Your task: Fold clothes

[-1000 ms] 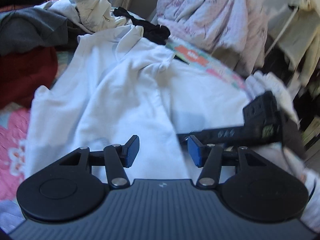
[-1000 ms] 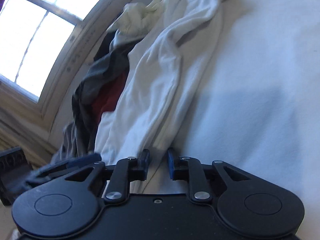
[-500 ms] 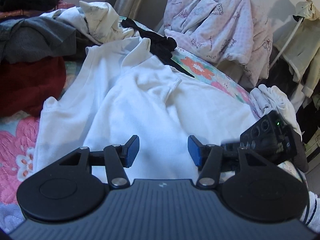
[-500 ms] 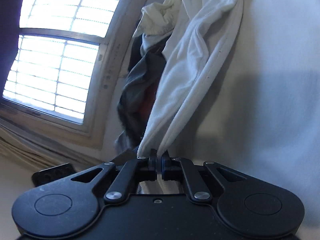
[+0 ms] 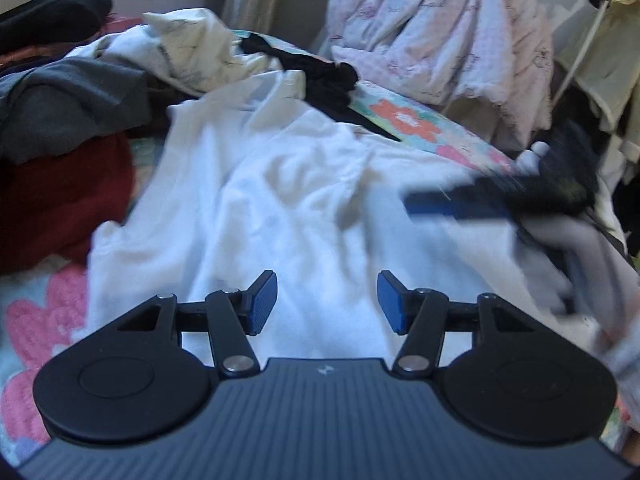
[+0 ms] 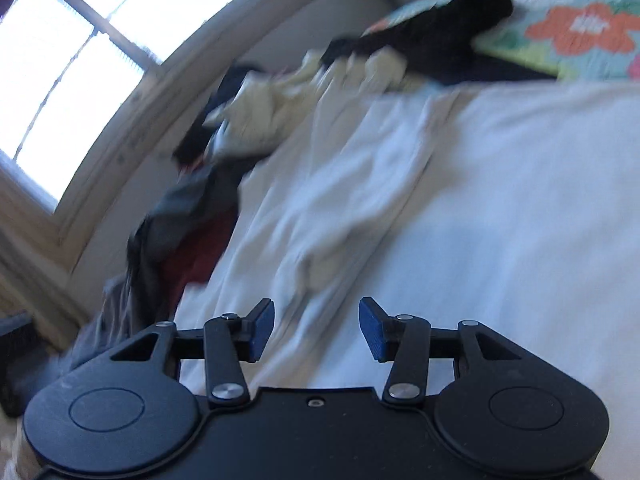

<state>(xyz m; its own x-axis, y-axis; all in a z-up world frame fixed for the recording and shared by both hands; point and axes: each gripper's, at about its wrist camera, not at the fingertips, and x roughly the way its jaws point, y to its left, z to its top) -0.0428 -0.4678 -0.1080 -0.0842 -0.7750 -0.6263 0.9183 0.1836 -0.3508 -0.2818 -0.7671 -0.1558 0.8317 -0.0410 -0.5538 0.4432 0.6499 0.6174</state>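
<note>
A white long-sleeved garment (image 5: 280, 200) lies spread over the bed, one sleeve folded across its body (image 6: 340, 208). My left gripper (image 5: 327, 302) hovers open above its near part, nothing between the blue pads. My right gripper (image 6: 317, 328) is above the sleeve side of the same garment, its jaws opening, with no cloth between them. From the left wrist view the right gripper (image 5: 460, 202) shows as a blurred dark bar over the garment's right half.
A pile of grey (image 5: 72, 108), dark red (image 5: 52, 200) and cream (image 5: 192, 56) clothes lies at the left. Black cloth (image 5: 328, 84) rests on the flowered quilt (image 5: 404, 120). A pink robe (image 5: 440, 36) is heaped behind. A window (image 6: 68, 68) is at the left.
My right gripper was shut on the white sleeve half a second ago and lifting it; now its jaws stand apart, the sleeve lies dropped on the garment, and the gripper has swung away.
</note>
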